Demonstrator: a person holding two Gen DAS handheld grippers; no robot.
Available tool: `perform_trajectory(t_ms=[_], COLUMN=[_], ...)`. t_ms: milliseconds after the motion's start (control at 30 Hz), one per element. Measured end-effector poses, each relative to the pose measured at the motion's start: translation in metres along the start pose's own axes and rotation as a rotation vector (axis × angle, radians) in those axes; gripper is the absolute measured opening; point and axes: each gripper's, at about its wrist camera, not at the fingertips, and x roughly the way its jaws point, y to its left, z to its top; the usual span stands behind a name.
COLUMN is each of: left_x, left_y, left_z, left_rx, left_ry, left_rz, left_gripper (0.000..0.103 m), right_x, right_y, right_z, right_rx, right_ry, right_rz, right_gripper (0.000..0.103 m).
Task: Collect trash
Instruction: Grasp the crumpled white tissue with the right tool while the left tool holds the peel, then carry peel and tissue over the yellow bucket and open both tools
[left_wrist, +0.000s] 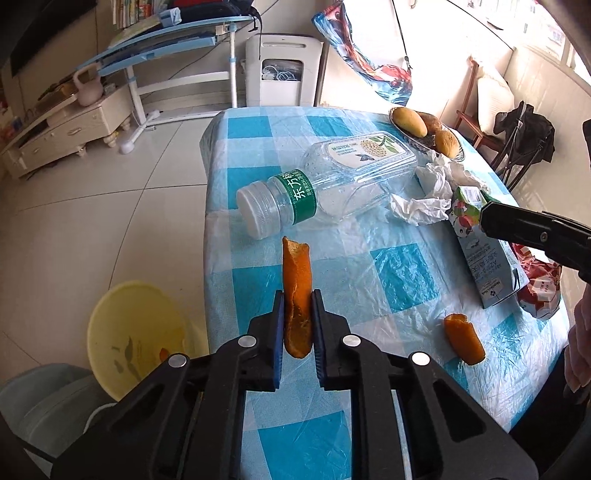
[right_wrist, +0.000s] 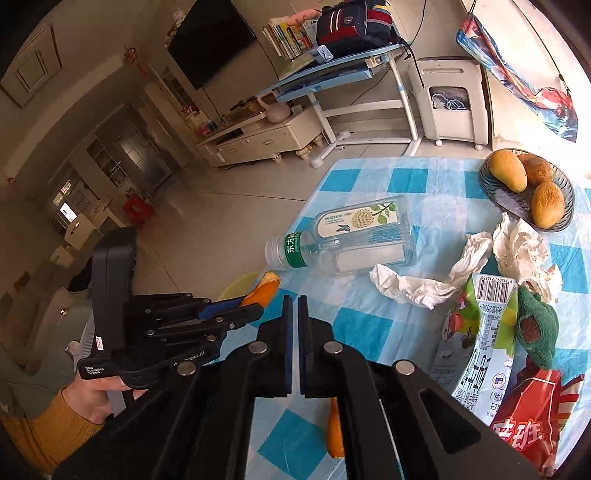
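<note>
My left gripper (left_wrist: 298, 295) grips orange peel (left_wrist: 296, 291) upright for the yellow basin (left_wrist: 110, 325) at eight o'clock; right gripper (right_wrist: 295, 301) closed, empty.

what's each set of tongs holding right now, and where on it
Left tongs: orange peel, clamped by its lower half, the upper end sticking out past the tips. Right tongs: shut, nothing between them.
</note>
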Motion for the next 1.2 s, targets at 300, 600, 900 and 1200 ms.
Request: perform_trajectory(t_ms=[300,600,900,1200], left_x=[0.01,0.023,-0.002,-0.044], left_y=[-0.008,-0.008,0.012,0.045], left_z=[-0.006,-0.003,-0.007,-0.016], left_rx=[0.003,0.004,-0.113,-0.243], left_ry=[0.002,0.015,-0.031,-0.139], left_rz=[0.051,0.085,-0.056,-0.014], left_gripper=[0.018,0.017,0.012,0.012], right_x=[0.065,0.038,-0.023,-0.022], right_y=[-0.012,-0.013,0.003,0.013], right_z=[0.019,0.014,-0.006,-0.013], right_rx=[-0.236,-0.119,0.168,0.253], right_ry=[0.134,0.112,-0.065,-0.088], right_rz=[-0.37,-0.161,0.266,0.391], right_gripper=[0.055,0.009,0.009,0.009])
